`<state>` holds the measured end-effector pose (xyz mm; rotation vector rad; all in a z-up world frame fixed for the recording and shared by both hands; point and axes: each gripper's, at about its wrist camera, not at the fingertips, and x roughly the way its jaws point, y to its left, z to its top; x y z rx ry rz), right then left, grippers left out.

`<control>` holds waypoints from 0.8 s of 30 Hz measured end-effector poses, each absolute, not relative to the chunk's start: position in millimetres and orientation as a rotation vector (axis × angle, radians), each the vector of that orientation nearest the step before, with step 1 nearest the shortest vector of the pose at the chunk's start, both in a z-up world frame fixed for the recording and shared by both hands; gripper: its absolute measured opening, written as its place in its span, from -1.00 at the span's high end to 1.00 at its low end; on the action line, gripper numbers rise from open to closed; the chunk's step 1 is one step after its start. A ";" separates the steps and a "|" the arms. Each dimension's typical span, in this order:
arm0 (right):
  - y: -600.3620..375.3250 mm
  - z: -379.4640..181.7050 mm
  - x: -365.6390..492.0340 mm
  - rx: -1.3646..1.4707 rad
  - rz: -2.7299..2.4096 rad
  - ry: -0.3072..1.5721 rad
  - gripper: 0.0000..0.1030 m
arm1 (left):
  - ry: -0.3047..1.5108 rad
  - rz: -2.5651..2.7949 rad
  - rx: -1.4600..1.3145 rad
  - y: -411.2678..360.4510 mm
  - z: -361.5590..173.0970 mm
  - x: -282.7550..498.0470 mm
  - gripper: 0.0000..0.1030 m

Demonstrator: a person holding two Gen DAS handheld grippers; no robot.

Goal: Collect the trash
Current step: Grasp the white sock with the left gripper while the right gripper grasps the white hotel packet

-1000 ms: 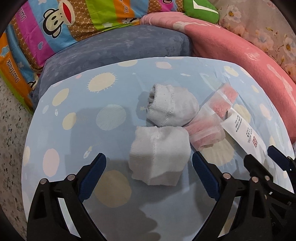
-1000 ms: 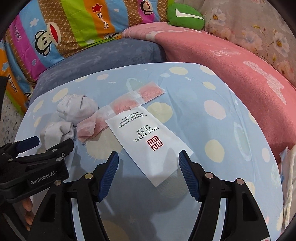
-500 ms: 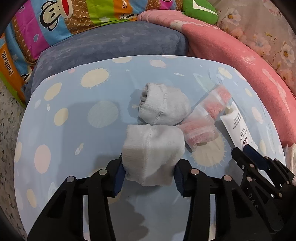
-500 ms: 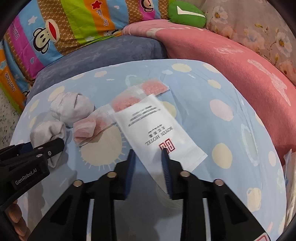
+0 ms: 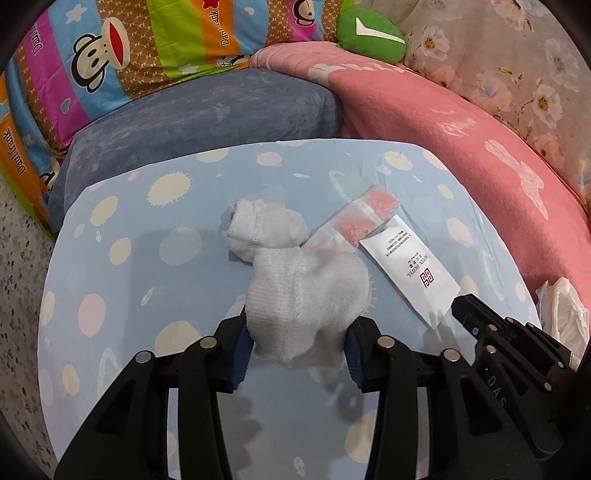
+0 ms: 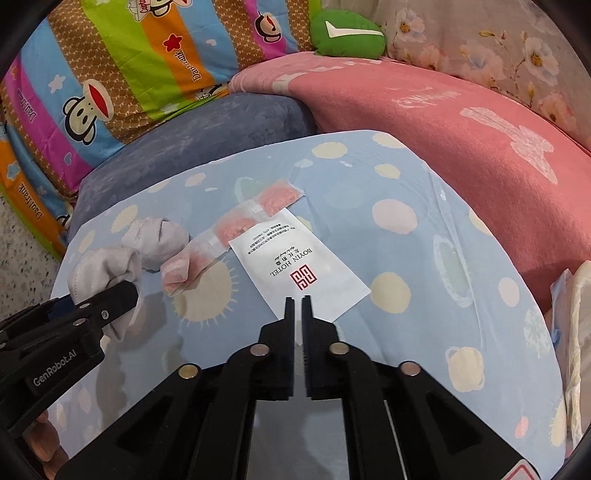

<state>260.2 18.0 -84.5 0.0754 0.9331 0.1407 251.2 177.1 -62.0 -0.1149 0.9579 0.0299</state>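
The left claw (image 5: 297,350) clenches a white sock (image 5: 306,295) lifted off the desk (image 5: 129,295), while the right claw (image 6: 299,306), opening, barely pinches the hotel sachet (image 6: 299,266) by its edge, which may slip free.

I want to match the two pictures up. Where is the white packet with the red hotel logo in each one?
Left wrist view: the white packet lies right of middle, right of the held white sock.
Right wrist view: the white packet lies in the middle, its near edge between the right tongs.
Shared landmark: the green cushion, top right of middle in both views.
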 end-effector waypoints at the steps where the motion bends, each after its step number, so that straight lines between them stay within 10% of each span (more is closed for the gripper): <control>1: 16.3 -84.5 261.0 0.078 0.142 0.933 0.30 | 0.956 0.026 -0.114 175.0 -60.9 251.7 0.21; 3: 12.8 -82.4 262.0 0.081 0.128 0.902 -0.33 | 0.955 0.023 -0.113 170.3 -59.2 254.1 0.21; 9: 10.4 -95.9 286.5 0.087 0.154 0.937 -0.43 | 0.957 0.031 -0.120 164.2 -60.2 269.6 0.21; 19: 26.4 -125.9 296.9 -0.023 0.144 0.968 -0.37 | 0.966 0.050 -0.119 168.6 -69.2 289.2 0.21; 24: 24.1 -124.0 288.5 -0.049 0.125 0.968 0.20 | 0.976 0.046 -0.121 168.4 -72.4 285.6 0.21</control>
